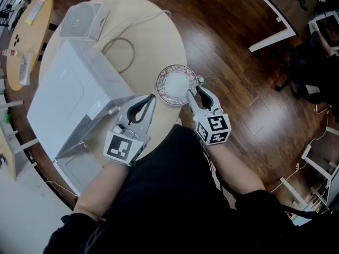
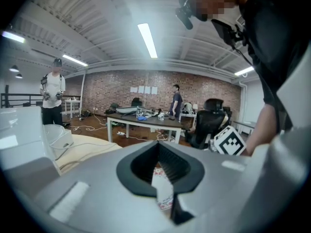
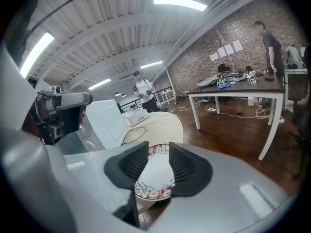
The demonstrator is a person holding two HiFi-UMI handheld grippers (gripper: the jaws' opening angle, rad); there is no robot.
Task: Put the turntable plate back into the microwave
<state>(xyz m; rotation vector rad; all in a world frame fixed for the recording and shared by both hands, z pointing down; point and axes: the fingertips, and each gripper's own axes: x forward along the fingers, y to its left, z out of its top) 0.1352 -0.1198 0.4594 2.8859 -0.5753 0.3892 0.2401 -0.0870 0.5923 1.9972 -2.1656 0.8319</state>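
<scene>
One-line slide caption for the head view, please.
Right gripper, jaws apart, at the rim of the patterned plate beside the white microwave.

I log a black, short-sleeved top (image 1: 175, 194). The left gripper (image 1: 151, 97) and right gripper (image 1: 194, 92) match: pale grey moulded shells with black ribbed pads (image 3: 182, 166). Each carries a white cube (image 1: 214, 128) with black square markers on its faces — print clean and legible.

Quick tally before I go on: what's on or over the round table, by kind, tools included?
Microwave: 1
Plate: 1
White box: 1
Cable: 1
Tools: 2, left tool and right tool
Total: 6
</scene>
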